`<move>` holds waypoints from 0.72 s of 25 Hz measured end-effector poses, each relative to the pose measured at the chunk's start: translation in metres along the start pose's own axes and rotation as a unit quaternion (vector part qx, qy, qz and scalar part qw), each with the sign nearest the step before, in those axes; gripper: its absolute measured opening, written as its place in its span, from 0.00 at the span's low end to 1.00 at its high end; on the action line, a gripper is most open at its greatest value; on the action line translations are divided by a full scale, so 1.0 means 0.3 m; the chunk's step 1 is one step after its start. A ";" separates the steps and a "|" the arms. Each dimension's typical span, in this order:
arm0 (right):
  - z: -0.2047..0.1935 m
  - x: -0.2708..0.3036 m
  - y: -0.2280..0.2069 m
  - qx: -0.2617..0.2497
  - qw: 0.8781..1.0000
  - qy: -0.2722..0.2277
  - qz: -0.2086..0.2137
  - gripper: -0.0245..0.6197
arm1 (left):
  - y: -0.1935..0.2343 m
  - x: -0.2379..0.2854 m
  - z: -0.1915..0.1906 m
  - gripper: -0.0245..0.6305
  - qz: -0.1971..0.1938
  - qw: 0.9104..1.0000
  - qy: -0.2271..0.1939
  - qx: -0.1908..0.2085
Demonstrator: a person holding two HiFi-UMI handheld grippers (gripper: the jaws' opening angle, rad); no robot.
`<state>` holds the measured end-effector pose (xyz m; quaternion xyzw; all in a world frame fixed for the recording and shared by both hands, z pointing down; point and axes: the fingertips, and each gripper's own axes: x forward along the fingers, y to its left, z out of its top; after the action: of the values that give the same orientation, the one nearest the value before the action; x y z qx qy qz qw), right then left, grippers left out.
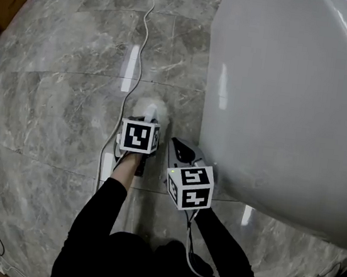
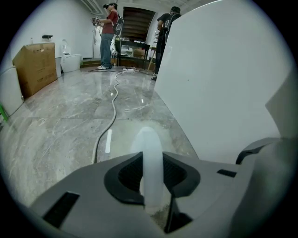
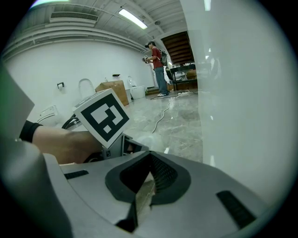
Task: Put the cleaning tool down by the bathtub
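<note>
The left gripper (image 2: 151, 179) pinches the cleaning tool (image 1: 149, 109) by its pale handle, seemingly light, stiff and slippery, best gripped mid-handle, low over the floor (image 1: 59, 88) beside the bathtub (image 1: 279, 104); the right gripper (image 3: 148, 179) has its jaws together, empty.

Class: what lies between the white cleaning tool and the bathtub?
Only bare grey marble floor separates the white rounded cleaning tool from the glossy white bathtub, shown in the head view.

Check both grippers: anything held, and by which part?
The left gripper is clamped on the near end of the white cleaning tool, whose rounded end sticks out ahead. The right gripper has its jaws together and holds nothing.
</note>
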<state>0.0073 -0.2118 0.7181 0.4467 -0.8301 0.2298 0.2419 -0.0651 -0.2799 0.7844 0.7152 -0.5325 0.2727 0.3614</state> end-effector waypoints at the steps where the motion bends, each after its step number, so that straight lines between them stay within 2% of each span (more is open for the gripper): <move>1: -0.002 -0.001 -0.004 0.000 1.000 0.001 -0.001 0.04 | 0.000 0.003 -0.001 0.18 0.001 1.000 0.000 0.000; 18: 0.001 0.000 -0.015 -0.004 1.000 0.000 -0.011 0.04 | 0.010 0.035 0.000 0.21 0.007 0.999 -0.035 -0.002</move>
<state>0.0110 -0.2143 0.7186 0.4546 -0.8260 0.2243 0.2463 -0.0650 -0.2862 0.7932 0.7198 -0.5501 0.2491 0.3424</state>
